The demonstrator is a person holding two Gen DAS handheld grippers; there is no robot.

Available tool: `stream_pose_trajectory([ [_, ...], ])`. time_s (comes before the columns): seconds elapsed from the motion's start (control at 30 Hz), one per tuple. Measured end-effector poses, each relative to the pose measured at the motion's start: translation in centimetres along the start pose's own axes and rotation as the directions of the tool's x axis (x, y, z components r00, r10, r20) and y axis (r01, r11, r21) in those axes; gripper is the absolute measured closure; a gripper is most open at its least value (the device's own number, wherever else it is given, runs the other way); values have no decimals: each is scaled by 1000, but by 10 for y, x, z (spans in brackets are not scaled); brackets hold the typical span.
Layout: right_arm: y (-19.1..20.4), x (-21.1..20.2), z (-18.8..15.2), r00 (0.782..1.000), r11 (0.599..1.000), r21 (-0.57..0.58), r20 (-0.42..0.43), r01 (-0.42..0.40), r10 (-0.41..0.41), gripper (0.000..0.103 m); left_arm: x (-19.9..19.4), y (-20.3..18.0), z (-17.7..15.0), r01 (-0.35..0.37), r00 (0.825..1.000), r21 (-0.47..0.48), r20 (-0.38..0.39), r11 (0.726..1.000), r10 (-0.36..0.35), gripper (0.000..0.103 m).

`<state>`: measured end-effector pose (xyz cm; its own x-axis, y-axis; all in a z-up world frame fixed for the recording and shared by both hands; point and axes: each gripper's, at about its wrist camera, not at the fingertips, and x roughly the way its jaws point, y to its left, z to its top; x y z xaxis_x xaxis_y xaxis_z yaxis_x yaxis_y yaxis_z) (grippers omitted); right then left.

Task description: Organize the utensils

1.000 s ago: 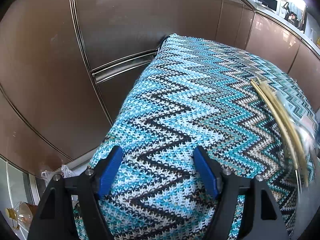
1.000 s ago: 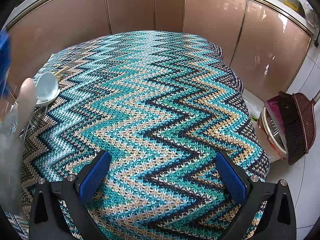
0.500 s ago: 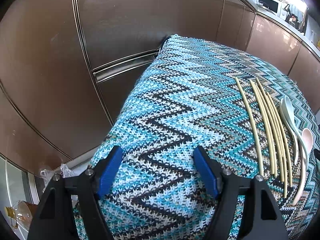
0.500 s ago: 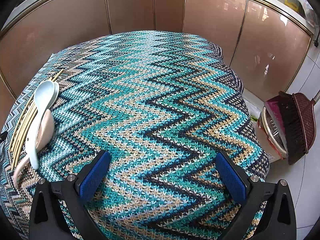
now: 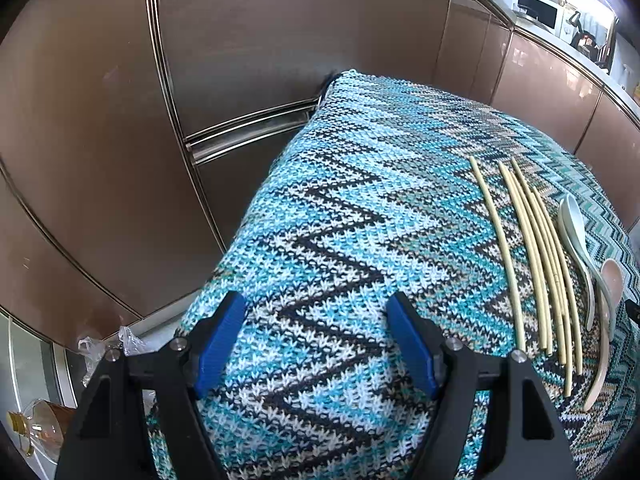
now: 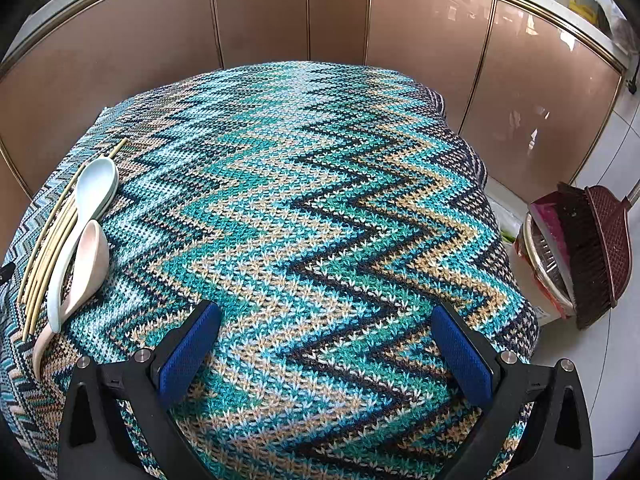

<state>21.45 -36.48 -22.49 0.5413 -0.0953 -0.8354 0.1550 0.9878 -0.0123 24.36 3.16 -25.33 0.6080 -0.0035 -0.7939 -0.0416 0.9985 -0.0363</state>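
Observation:
Several pale yellow chopsticks (image 5: 532, 264) lie side by side on the zigzag-knit tablecloth (image 5: 340, 240). To their right lie a pale blue-white spoon (image 5: 576, 232) and a pink spoon (image 5: 610, 284). My left gripper (image 5: 316, 340) hovers open over bare cloth, left of the chopsticks. In the right wrist view the same chopsticks (image 6: 44, 256), white spoon (image 6: 96, 196) and pink spoon (image 6: 90, 264) lie at the cloth's left edge. My right gripper (image 6: 324, 348) is open over the cloth (image 6: 320, 200), to the right of the spoons. Neither gripper touches anything.
Brown cabinet doors (image 6: 260, 20) close in the table at the back and left. A broom and dustpan (image 6: 592, 248) stand on the tiled floor at the right. A glass bottle (image 5: 32, 428) and a plastic bag (image 5: 120, 344) sit low beside the table.
A second ago a blurred hand was laying the chopsticks and spoons on the cloth. It has gone and they lie still. Both grippers have stayed in place, open.

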Motion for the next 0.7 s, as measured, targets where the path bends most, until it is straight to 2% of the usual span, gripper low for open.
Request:
stream_pose_trajectory([
  [0.7,-3,-1,0,1000,1000,0,0,-1,1,0,0,-1,0,6,1000,-1,0,1000,-6,29],
])
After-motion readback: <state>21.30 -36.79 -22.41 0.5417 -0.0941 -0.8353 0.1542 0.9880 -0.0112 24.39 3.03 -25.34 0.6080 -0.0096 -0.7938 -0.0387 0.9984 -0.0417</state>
